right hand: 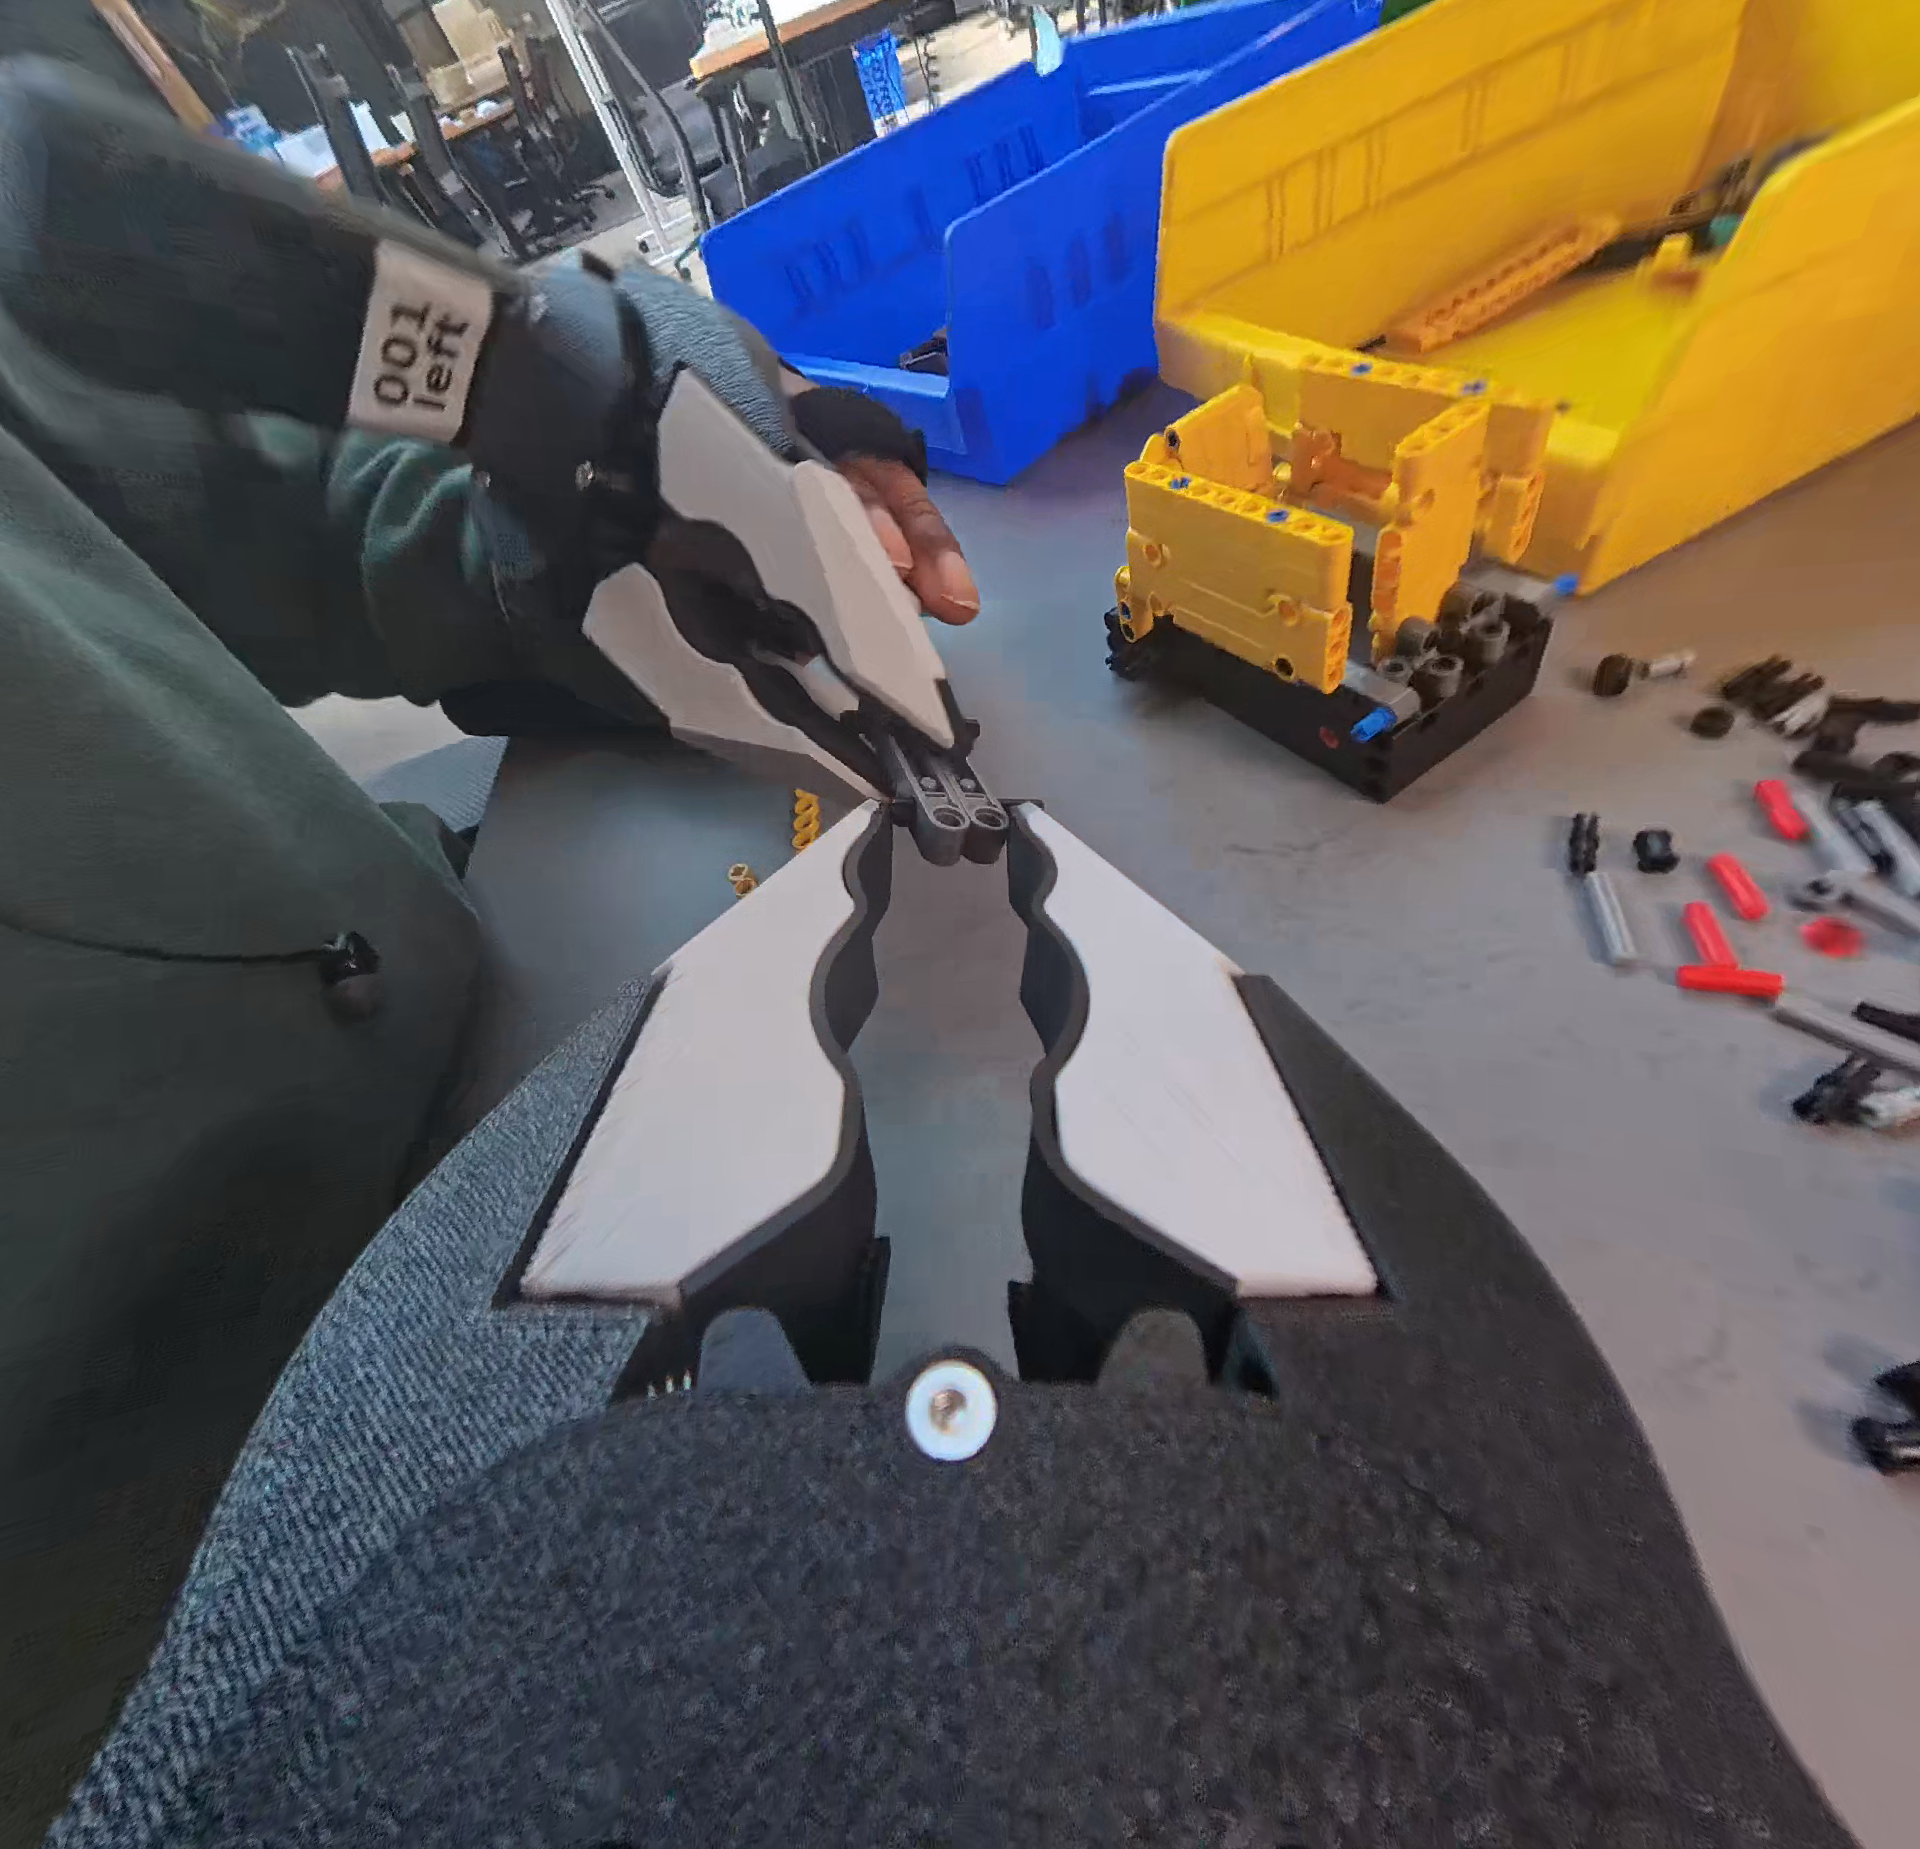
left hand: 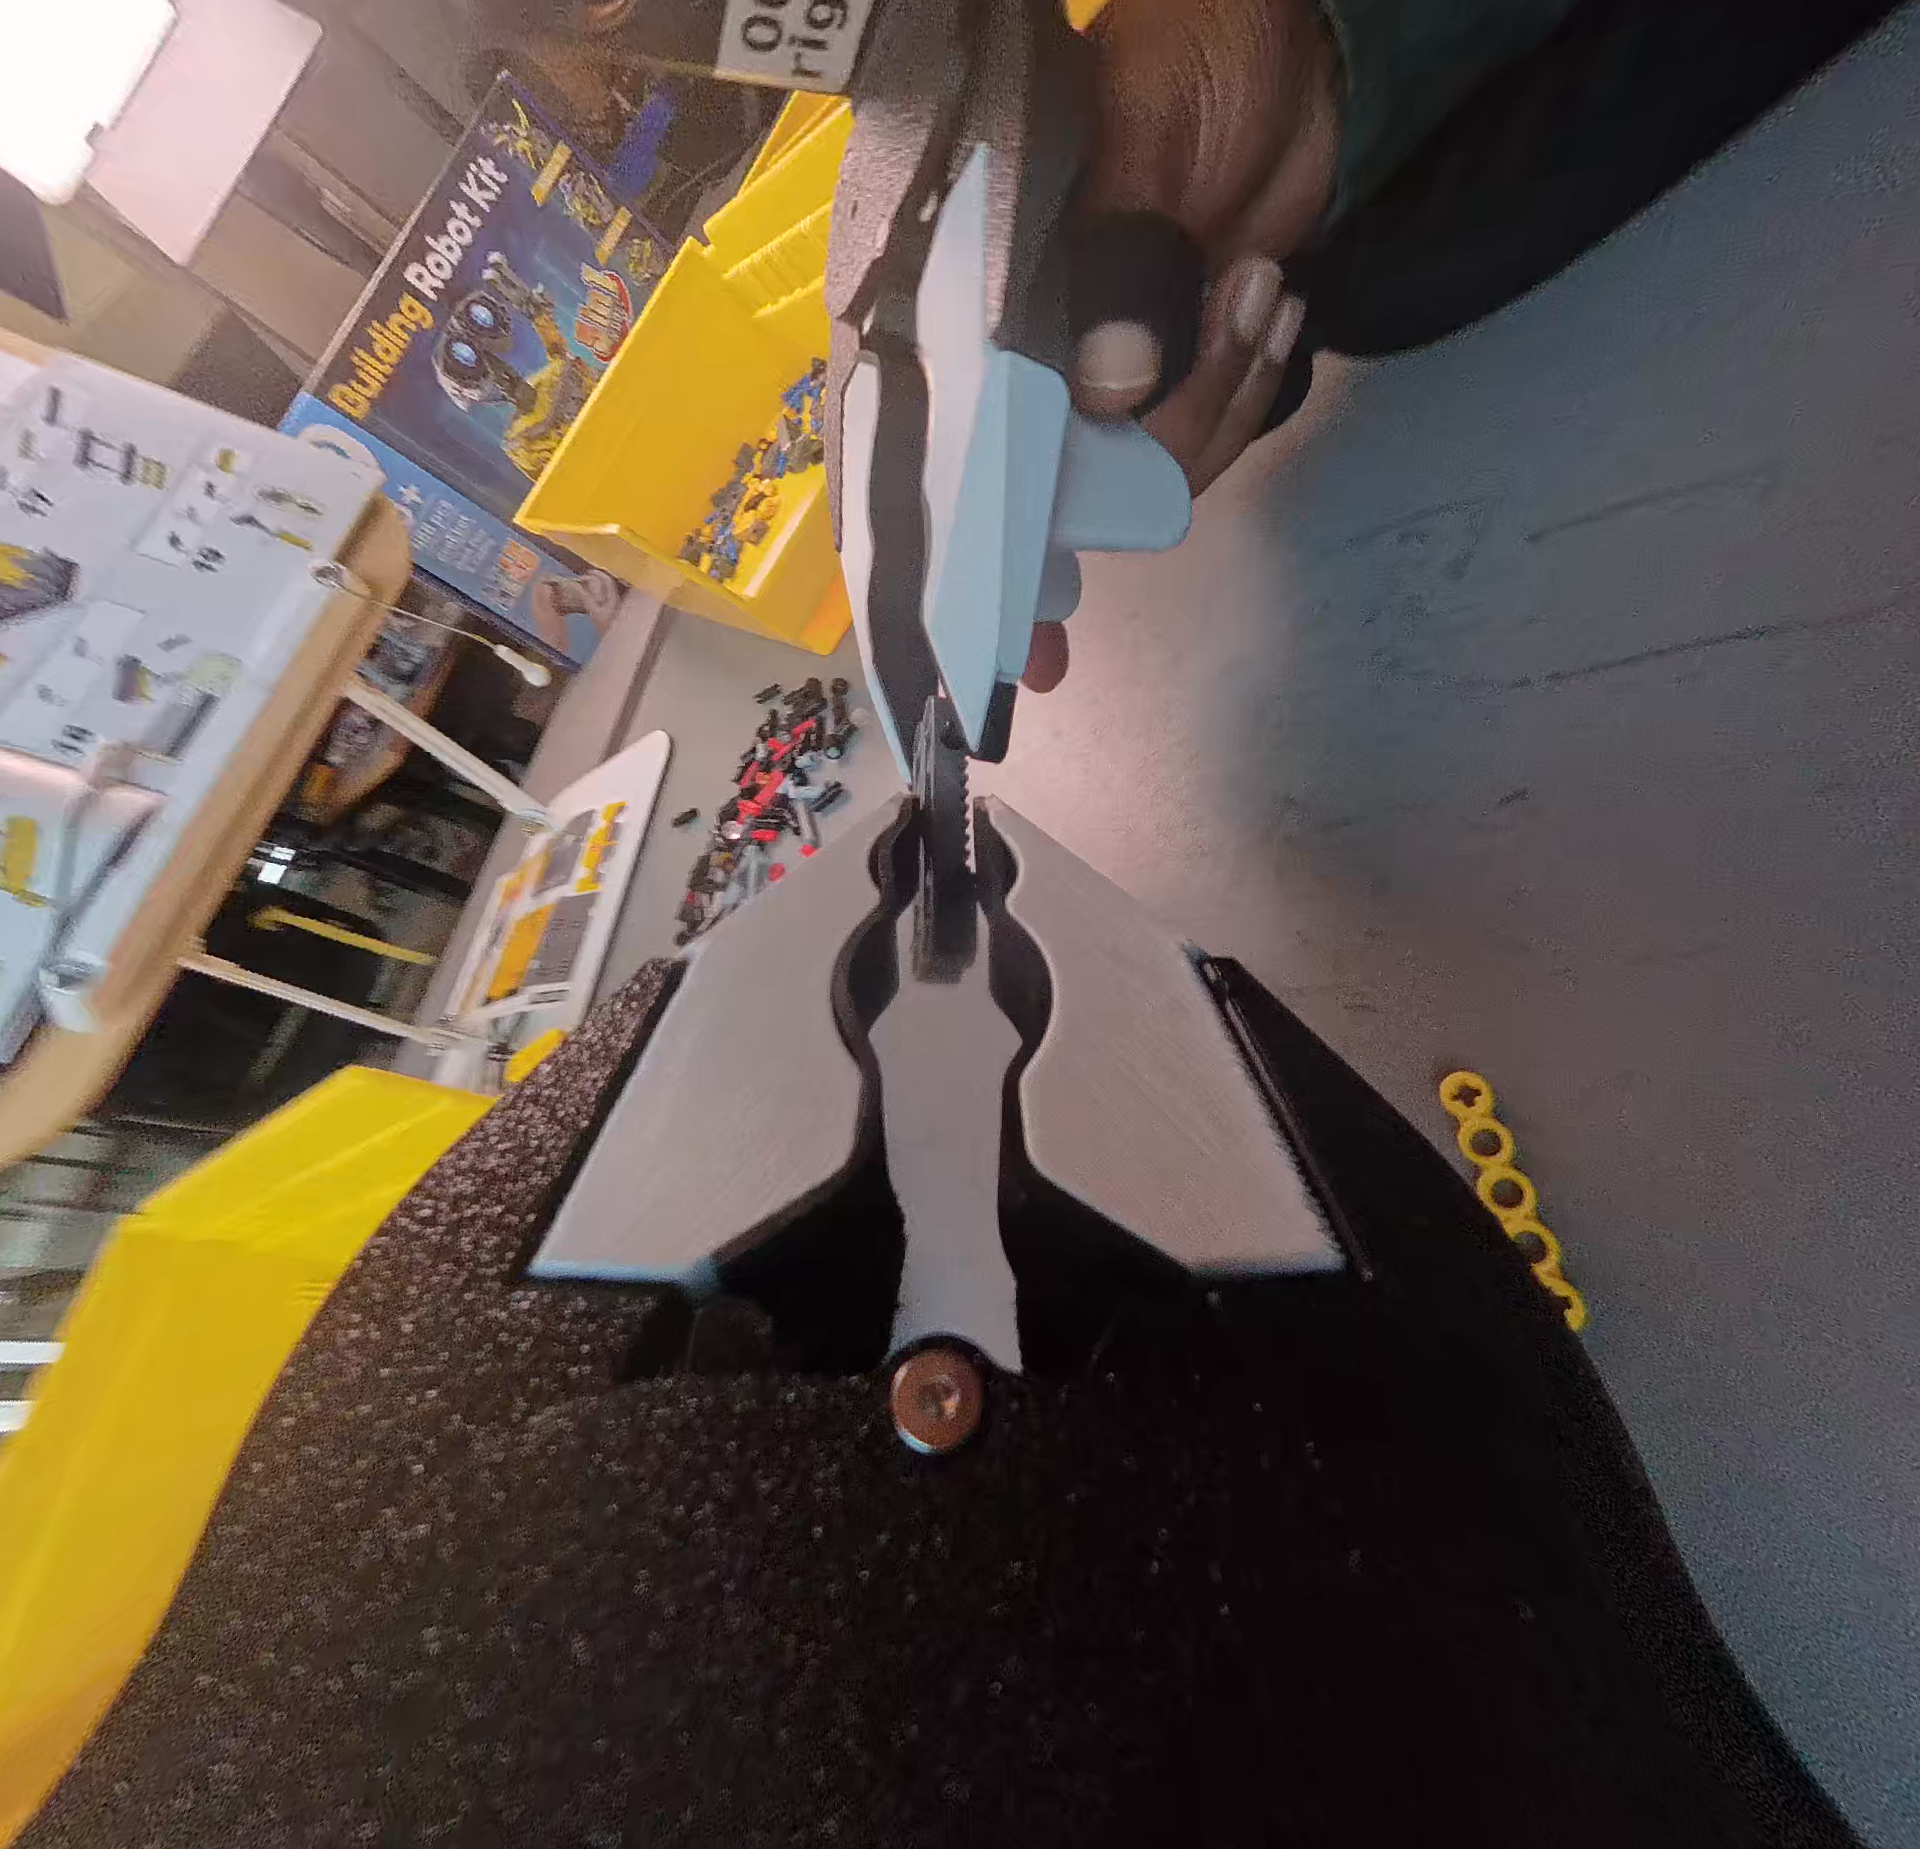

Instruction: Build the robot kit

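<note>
A dark grey double-beam connector piece (right hand: 951, 812) is held above the grey tabletop (right hand: 1403, 968), clamped from both ends: its long axis runs from the right tool (right hand: 951, 823) toward the left tool (right hand: 914, 760), the holed end facing the right wrist camera. Both tools are closed on this piece, tips almost meeting. In the left wrist view the piece (left hand: 943, 864) is seen edge-on between the left tool (left hand: 943, 812) and the right tool (left hand: 940, 739). A yellow holed beam (left hand: 1512, 1197) lies nearby. Farther off stand a yellow-and-black block assembly (right hand: 1330, 584), scattered small parts (right hand: 1766, 885), a yellow bin (right hand: 1558, 189) and a blue bin (right hand: 987, 241).
</note>
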`<state>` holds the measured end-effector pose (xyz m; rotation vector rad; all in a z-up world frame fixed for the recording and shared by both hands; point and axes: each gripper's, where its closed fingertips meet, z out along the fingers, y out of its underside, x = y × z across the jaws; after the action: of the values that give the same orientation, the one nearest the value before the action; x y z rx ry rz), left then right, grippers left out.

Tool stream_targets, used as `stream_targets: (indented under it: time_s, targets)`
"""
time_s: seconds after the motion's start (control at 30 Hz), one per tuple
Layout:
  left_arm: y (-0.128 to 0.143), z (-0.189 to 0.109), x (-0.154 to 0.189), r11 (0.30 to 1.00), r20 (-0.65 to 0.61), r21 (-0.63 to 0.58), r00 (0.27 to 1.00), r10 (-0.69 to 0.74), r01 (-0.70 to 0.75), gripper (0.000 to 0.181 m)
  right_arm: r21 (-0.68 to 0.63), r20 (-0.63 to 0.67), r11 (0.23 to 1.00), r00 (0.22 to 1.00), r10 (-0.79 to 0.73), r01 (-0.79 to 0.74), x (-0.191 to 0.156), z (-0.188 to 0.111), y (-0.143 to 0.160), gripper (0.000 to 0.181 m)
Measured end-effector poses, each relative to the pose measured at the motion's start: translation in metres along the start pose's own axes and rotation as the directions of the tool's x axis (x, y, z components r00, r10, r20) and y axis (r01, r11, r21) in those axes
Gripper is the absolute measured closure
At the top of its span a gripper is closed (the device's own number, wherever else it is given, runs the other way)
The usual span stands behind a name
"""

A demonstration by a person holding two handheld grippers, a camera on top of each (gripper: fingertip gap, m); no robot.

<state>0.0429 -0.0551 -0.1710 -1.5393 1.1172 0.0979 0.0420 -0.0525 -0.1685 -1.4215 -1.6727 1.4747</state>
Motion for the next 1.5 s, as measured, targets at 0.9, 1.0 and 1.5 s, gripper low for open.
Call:
stream_targets:
  time_s: [0.9,1.0,1.5]
  targets:
    - [0.009,0.004,0.042,0.852,-0.422,-0.176,0.744,-0.518,0.493,0.175,-0.449,0.158,0.764,0.882,-0.443,0.464,-0.006,-0.011,0.055,0.173]
    - [0.016,0.006,0.052,0.862,-0.433,-0.23,0.746,-0.506,0.451,0.175,-0.503,0.193,0.732,0.885,-0.424,0.46,-0.008,-0.009,0.066,0.173]
    - [0.033,0.007,0.062,0.838,-0.426,-0.414,0.738,-0.523,0.355,0.175,-0.617,0.174,0.667,0.899,-0.401,0.417,-0.003,-0.008,0.074,0.172]
